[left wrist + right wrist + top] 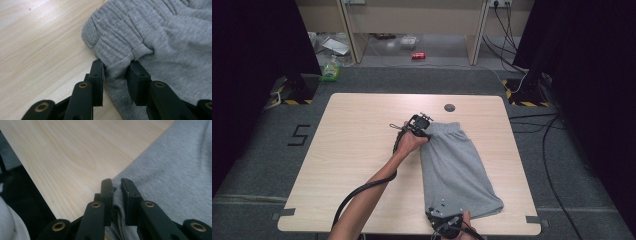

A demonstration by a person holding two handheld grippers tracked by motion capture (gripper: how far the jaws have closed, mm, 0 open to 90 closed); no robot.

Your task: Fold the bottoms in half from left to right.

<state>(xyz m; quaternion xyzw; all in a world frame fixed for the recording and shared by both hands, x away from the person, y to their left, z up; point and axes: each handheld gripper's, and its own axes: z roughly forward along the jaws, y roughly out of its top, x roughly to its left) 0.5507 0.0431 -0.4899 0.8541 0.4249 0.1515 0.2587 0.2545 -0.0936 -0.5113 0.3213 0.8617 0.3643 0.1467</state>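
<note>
A pair of grey shorts (457, 165) lies folded lengthwise on the right half of the light wooden table (357, 145), with the elastic waistband at the far end. My left gripper (426, 132) sits at the waistband's left corner. In the left gripper view its pads (116, 63) pinch a gathered fold of the shorts (162, 32) just below the waistband. My right gripper (443, 212) is at the near hem by the table's front edge. In the right gripper view it (116, 181) stands nearly closed, with the edge of the shorts (175, 170) squeezed between the jaws.
A dark round cable port (449, 107) is set in the table beyond the waistband. Bare wood stretches to the left of the shorts. On the floor behind are a red can (418, 55), a green bottle (331, 70) and black stand bases with cables.
</note>
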